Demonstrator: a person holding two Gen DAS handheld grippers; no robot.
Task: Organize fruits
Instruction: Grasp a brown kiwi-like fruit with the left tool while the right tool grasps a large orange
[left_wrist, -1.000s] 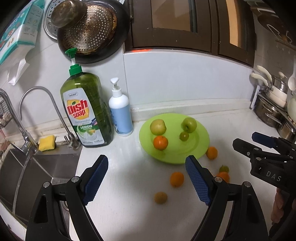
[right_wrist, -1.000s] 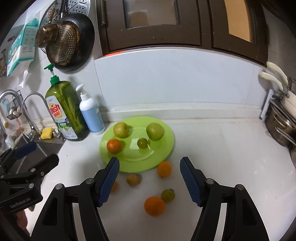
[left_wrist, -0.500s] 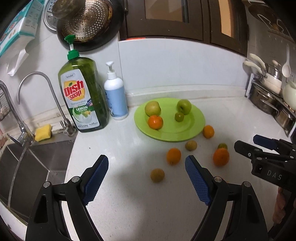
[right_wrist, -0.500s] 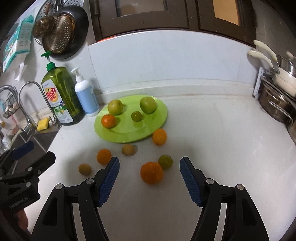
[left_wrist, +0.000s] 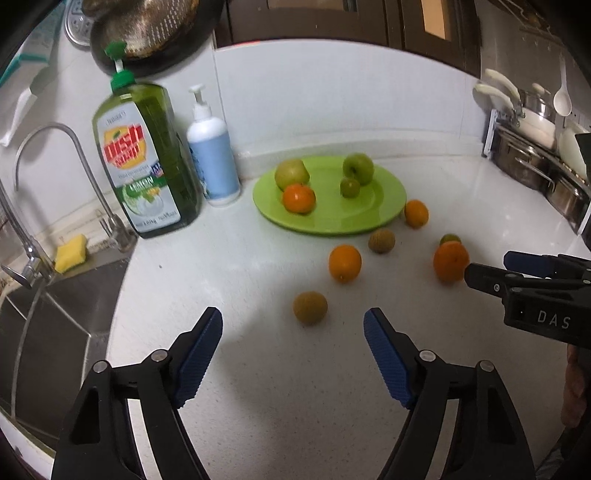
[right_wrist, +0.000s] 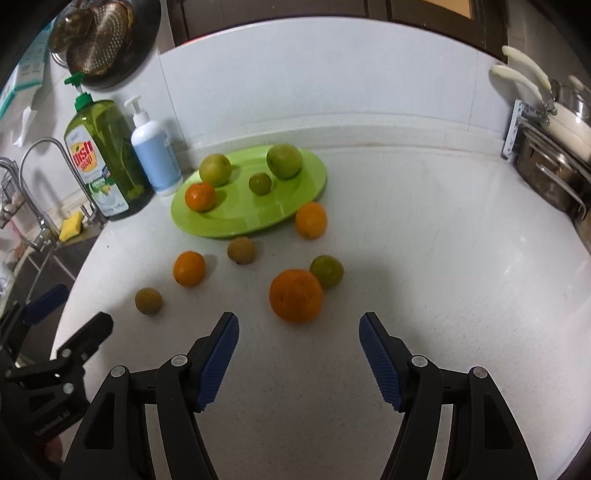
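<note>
Your left gripper (left_wrist: 293, 330) stands with its jaws apart and nothing between the pads; they have just been narrowing, but no fruit is inside them. Just ahead of the gap, and a shade toward the right-hand pad, lies the small brown fruit (left_wrist: 310, 307) on the white counter (left_wrist: 258, 387). It is round, so it offers no long axis to align with; any roll of the wrist serves equally.

Your right gripper (right_wrist: 299, 334) is likewise spread and empty. The large orange (right_wrist: 296, 296) sits directly ahead of its gap, close to the fingertips and about centred between them. The small green fruit (right_wrist: 326, 271) is touching or nearly touching the orange on its far right side; I cannot tell which.

The green plate (right_wrist: 306, 192) lies well beyond both sets of jaws, ahead and somewhat left of the right gripper, with four fruits already on it.

Judgement: each hand has its own target nearer than the other's. The left is nearer the brown fruit, the right nearer the orange. The right-hand approach turns on coming in straight, since the right-hand pad must pass beside the green fruit and could nudge it away.
</note>
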